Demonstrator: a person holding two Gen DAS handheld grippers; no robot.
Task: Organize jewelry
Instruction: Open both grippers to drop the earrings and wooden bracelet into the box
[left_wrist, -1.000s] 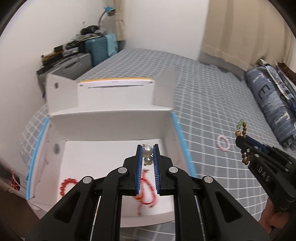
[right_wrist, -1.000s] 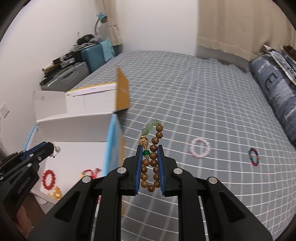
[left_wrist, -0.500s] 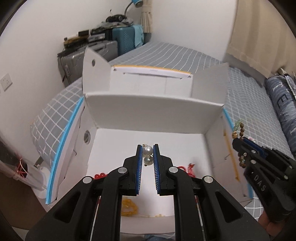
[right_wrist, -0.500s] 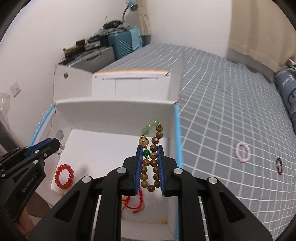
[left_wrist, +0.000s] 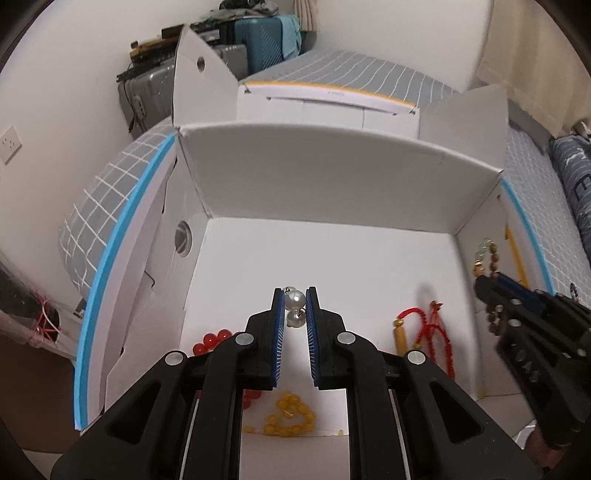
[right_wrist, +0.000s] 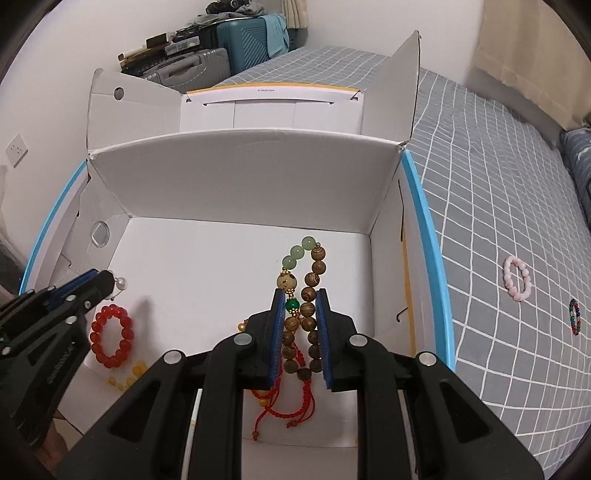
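The bed (right_wrist: 498, 177), covered in a grey checked sheet, is carrying an open white cardboard box (right_wrist: 243, 181) with blue-edged side flaps. Both tools are hanging over the box interior, pointing steeply downward. The left hand-held gripper (left_wrist: 295, 308) is pinching a pearl piece (left_wrist: 295, 301) between its narrowly set blue pads, two pearls showing at the fingertips. The right hand-held gripper (right_wrist: 301, 306) is holding a wooden bead bracelet (right_wrist: 316, 280) with pale green beads at its far end; its jaws are opening slightly, with the strand still between the pads. Lying on the box floor are a red bead bracelet (right_wrist: 110, 336), a red cord bracelet (right_wrist: 291, 398) and a yellow bead strand (left_wrist: 290, 415). Out on the sheet, well apart from the box, a pink bead bracelet (right_wrist: 518, 277) and a multicoloured bracelet (right_wrist: 574, 316) are lying near each other.
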